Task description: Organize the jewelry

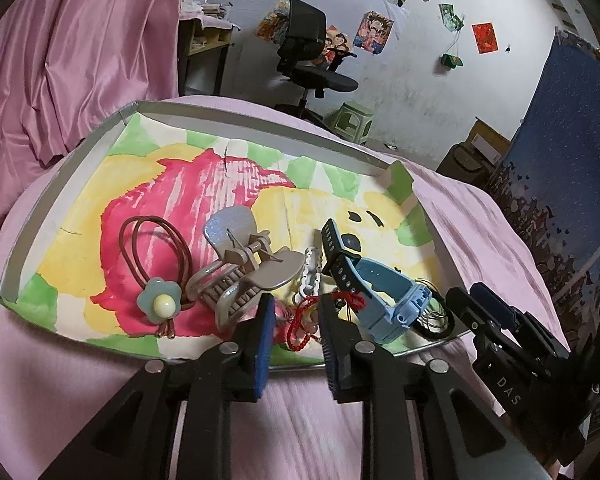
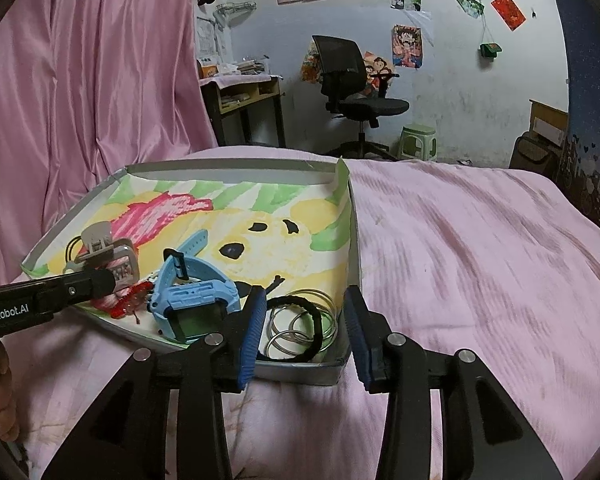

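Hovering over the near edge of the tray (image 1: 64,184) on the pink bed (image 2: 460,240), left gripper (image 1: 296,312) fingers spread around the red bead bracelet (image 1: 300,340), not touching. Lying beside it: blue watch (image 1: 384,296), hair claw (image 1: 244,276). Right gripper (image 2: 306,308) fingers spread, framing metal rings (image 2: 300,320).

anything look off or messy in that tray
Yes. The shallow grey tray holds its items heaped at the near edge: the blue smartwatch lies over a red bead bracelet, beside a beige claw hair clip. The painted paper liner also shows a tear near its far edge.
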`<state>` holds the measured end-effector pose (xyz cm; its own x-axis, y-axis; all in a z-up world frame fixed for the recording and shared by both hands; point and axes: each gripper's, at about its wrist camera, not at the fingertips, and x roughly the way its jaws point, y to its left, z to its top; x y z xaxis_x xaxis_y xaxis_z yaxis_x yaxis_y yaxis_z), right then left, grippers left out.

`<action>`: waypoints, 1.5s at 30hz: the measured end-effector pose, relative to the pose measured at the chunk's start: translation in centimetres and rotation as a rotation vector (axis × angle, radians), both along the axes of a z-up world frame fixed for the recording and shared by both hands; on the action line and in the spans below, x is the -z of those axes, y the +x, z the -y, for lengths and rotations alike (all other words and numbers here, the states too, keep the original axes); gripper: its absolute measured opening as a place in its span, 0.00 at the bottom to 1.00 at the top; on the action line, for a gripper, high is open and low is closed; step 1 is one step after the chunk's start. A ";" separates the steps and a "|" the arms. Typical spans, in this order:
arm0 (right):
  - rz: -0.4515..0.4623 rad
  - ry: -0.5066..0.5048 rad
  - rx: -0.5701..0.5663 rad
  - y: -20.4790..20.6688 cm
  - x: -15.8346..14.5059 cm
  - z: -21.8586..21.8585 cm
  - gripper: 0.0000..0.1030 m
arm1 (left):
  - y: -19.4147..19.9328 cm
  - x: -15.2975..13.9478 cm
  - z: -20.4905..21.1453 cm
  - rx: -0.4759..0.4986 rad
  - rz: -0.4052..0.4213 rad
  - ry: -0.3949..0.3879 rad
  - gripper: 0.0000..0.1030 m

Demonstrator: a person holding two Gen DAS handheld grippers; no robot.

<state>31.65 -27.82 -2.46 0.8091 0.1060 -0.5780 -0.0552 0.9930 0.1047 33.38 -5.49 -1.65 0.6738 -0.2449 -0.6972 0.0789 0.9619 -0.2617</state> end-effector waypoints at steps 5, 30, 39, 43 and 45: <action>0.021 0.004 -0.001 -0.7 -0.6 0.1 0.42 | -1.0 -0.7 -0.3 -0.006 0.032 0.004 0.40; 0.178 0.079 -0.010 -3.4 -3.2 0.9 0.90 | -3.9 -3.7 -2.6 -0.087 0.207 0.034 0.90; 0.211 0.088 -0.023 -4.2 -3.9 0.6 0.97 | -5.5 -4.3 -3.4 -0.130 0.273 0.044 0.97; 0.227 0.089 -0.029 -5.0 -4.4 0.5 0.98 | -6.3 -4.7 -3.6 -0.142 0.298 0.062 0.98; 0.236 0.087 -0.031 -5.4 -4.7 0.4 0.98 | -6.7 -4.8 -3.7 -0.147 0.308 0.072 0.98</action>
<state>26.28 -28.24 2.27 0.9163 0.1740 -0.3608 -0.1188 0.9782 0.1702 26.68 -1.81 3.19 0.8798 -0.0874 -0.4672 0.0031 0.9840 -0.1782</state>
